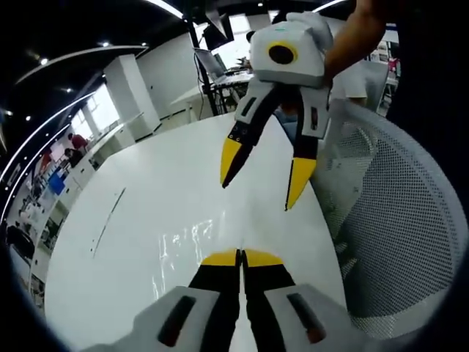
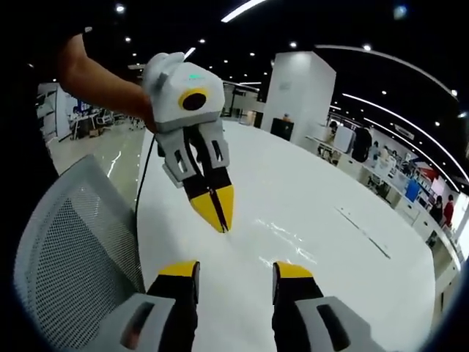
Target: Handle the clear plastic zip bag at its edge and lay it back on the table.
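Two hand-held grippers over bag [image 1: 183,246]: left [image 1: 241,257] closed, right [image 2: 234,271] spread.

- no readable text, labels, brands or numbers in either view
- grippers: no legible markings
- background shelves and desks: too small and blurred to read
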